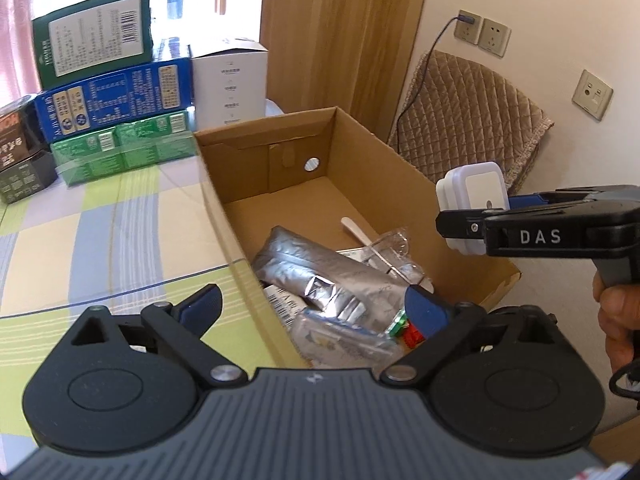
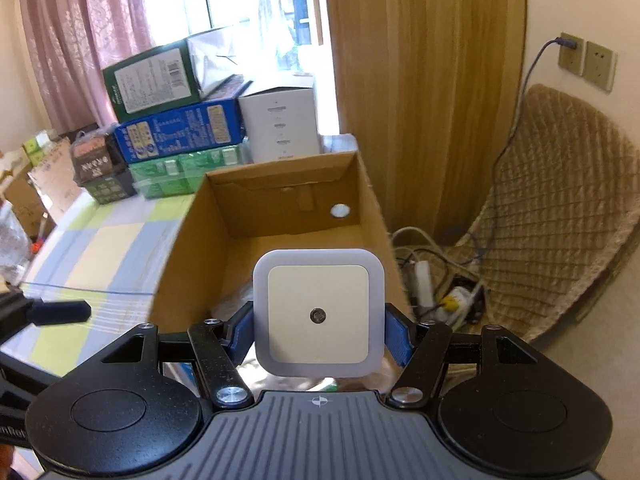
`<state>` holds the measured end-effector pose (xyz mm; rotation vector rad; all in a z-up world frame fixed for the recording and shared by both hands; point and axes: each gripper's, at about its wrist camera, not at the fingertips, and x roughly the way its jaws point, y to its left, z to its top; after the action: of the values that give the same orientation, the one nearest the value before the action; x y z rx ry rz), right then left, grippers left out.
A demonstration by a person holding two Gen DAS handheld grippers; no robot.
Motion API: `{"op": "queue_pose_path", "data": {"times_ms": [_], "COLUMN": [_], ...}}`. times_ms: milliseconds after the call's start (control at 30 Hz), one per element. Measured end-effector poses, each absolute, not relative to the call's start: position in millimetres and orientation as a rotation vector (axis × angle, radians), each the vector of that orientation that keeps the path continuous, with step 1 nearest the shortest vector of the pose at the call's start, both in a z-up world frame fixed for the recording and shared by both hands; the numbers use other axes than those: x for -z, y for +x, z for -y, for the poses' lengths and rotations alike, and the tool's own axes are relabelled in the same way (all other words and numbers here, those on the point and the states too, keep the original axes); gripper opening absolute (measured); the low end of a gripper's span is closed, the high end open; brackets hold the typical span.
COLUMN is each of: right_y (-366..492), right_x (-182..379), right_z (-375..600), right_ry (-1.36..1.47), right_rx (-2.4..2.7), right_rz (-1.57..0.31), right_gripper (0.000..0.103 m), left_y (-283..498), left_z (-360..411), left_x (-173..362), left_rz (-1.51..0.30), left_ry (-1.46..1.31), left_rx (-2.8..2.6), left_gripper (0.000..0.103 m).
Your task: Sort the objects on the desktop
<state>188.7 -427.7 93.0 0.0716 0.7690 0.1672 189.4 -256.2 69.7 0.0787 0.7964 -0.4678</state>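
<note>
Right, your right tool (image 2: 319, 334) is clamping the white square night light (image 2: 319, 312) by its two side edges, blue pads pressing flat on the plastic, face pointing away from you. You're holding it above the near-right part of the open cardboard box (image 2: 280, 184), which is sitting on the checked tabletop (image 2: 100, 248).

Your left tool (image 1: 316, 308) is standing wide apart w/ nothing between its pads; it's hanging over the box's near end, one finger over the tabletop, the other over the contents.

Inside the box: a crumpled silver foil pouch (image 1: 316, 268), a clear plastic wrapper (image 1: 390, 248), and a small flat wooden stick (image 1: 356, 228), plus other packets too jumbled to name.

Handling, as I judge it: the light is looking small, rigid, prob. light, w/ smooth glossy sides that could slip if you're easing off unevenly. The side-edge hold seems right; the front panel is prob. the more delicate part. The contents below look soft, so a low release shouldn't hurt it.

Beyond the box, stacked cartons (image 1: 112, 92) are lining the tabletop's far edge.
</note>
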Motion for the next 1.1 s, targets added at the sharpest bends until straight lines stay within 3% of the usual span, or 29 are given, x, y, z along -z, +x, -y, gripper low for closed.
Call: {"op": "queue_pose_path", "data": {"times_ms": [100, 167, 400, 667, 1100], "right_y": [195, 195, 179, 141, 70], "right_x": [-95, -98, -103, -104, -114], "right_z": [425, 425, 431, 434, 432], "right_ry": [0.104, 0.119, 0.137, 0.126, 0.111], "right_rx": [-0.181, -0.174, -0.153, -0.137, -0.104], "right_rz": [-0.765, -0.752, -0.742, -0.767, -0.805], "right_gripper": [0.066, 0.079, 0.085, 0.101, 0.101], "left_y": [188, 187, 176, 150, 99], "left_z": [247, 242, 229, 221, 209], "left_x": [-70, -70, -70, -70, -88], "left_rz": [-0.795, -0.795, -0.788, -0.776, -0.823], "left_ry": [0.067, 0.060, 0.040, 0.010, -0.027], "left_rx": [0.452, 0.444, 0.424, 0.390, 0.303], "left_gripper": [0.096, 0.096, 0.099, 0.101, 0.102]}}
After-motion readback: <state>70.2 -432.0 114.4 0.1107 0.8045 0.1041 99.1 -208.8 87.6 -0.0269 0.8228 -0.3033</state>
